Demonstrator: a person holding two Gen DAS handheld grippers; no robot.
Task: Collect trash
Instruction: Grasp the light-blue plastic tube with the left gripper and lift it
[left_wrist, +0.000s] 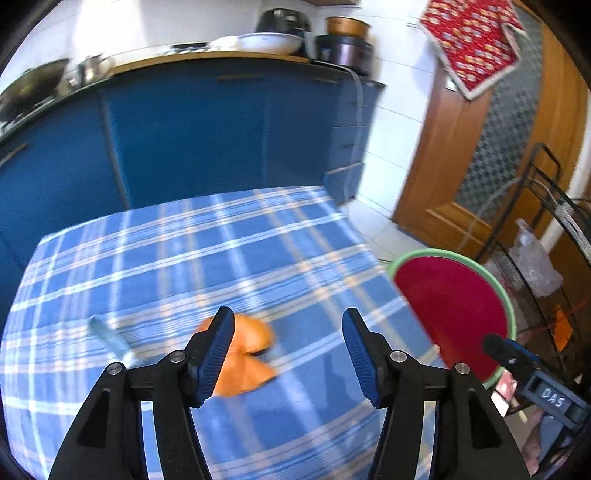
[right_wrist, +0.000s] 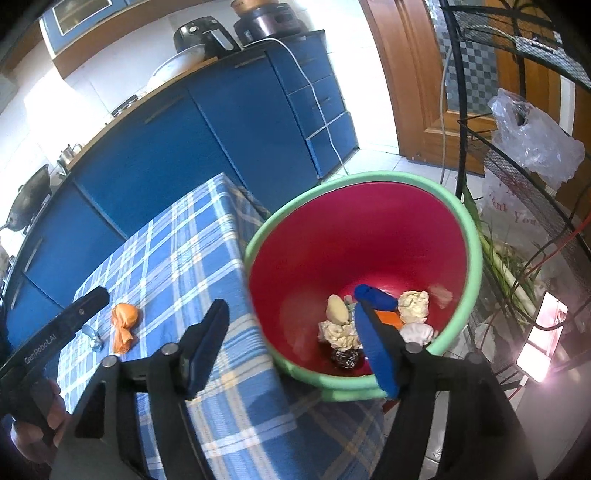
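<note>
Jaws of the left gripper (left_wrist: 288, 354) stand wide and hold nothing, above the checked tablecloth (left_wrist: 177, 258). An orange wrapper (left_wrist: 251, 358) lies on the cloth just past the left finger, a small bluish scrap (left_wrist: 109, 338) further left.

From the right wrist, the right gripper (right_wrist: 291, 347) also gapes wide and empty over the near rim of the red bowl (right_wrist: 369, 240), which holds crumpled cream paper (right_wrist: 413, 306), a white wad (right_wrist: 417, 334), a dark ball (right_wrist: 345, 358) and a pale lump (right_wrist: 337, 309).

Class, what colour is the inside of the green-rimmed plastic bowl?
Deep red inside the green-rimmed plastic bowl, clearest in the right wrist view.
</note>
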